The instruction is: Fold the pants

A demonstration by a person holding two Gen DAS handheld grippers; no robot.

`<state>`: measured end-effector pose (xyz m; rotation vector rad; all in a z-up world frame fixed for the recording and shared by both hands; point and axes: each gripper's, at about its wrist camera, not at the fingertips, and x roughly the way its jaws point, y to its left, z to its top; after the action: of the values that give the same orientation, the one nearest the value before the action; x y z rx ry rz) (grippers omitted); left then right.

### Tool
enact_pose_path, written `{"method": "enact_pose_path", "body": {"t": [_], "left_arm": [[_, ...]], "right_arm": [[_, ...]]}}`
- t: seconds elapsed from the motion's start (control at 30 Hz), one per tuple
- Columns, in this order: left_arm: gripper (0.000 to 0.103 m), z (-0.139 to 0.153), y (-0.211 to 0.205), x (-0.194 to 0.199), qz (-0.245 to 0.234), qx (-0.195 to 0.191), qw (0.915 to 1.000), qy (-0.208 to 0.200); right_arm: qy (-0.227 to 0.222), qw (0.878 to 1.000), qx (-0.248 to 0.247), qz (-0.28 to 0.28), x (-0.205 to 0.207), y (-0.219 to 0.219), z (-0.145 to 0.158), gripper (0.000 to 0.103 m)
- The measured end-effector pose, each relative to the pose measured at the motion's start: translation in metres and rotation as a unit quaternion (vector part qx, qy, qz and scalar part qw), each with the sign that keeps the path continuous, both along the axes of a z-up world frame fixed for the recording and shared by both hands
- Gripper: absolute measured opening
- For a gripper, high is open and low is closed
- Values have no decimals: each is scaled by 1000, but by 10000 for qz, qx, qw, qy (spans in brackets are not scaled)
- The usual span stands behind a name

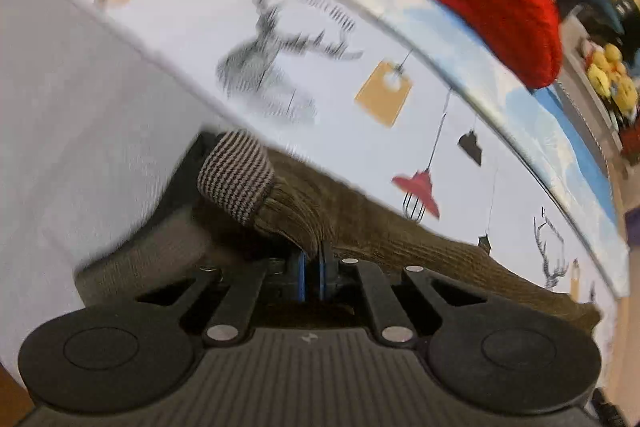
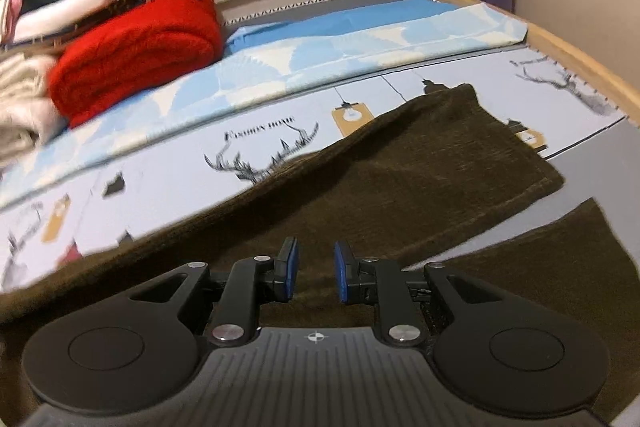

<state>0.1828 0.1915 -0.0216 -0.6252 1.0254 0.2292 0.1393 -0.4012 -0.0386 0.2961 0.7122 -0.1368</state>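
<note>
Pinching the pants [image 1: 360,227] at lower centre, just by the striped cuff [image 1: 236,175], the left gripper [image 1: 312,267] holds little cloth; a tug could slip it free. The right gripper [image 2: 314,275], jaws apart, hovers over the pants on the bed [image 2: 160,171].

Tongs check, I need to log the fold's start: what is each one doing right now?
Left tongs: shut on the brown pants, pinching a fold of fabric beside the striped waistband.
Right tongs: open over the pants, holding nothing.
</note>
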Motion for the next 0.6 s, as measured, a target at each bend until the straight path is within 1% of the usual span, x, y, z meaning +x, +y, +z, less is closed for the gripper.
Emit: {"method": "enact_pose_path", "body": {"t": [0.07,0.1,0.17,0.23,0.3,0.37,0.47,0.53,0.6], "left_arm": [[8,-11,7,2,160,-379,9989,217],[10,-13,8,3,204,-455,9984,279],[13,-16,6,7,173,-416,9985,306],[16,-16,3,8,146,-353,9988,295],[21,-17,1,10,170,-352,9988,286],[23,-18,-1,10,258,-380,9985,287],[23,-19,-2,10,357,-359,9983,278],[29,-19,-4,13,355,-333,9985,259],[29,-19,-5,15,343,-303,9987,231]], "right_arm": [[-102,9995,268,-114,10,-5,-3,21],[-142,9987,456,-159,16,-9,-6,22],[-138,9960,842,-247,31,-17,-15,30],[-100,9924,1184,-322,47,-26,-25,33],[-94,9889,1416,-450,62,-34,-33,36],[-82,9853,1577,-654,77,-42,-43,39],[-76,9773,1907,-918,99,-57,-62,40],[-48,9710,2151,-1047,114,-65,-78,40],[-18,9662,2326,-1108,126,-71,-90,40]]}}
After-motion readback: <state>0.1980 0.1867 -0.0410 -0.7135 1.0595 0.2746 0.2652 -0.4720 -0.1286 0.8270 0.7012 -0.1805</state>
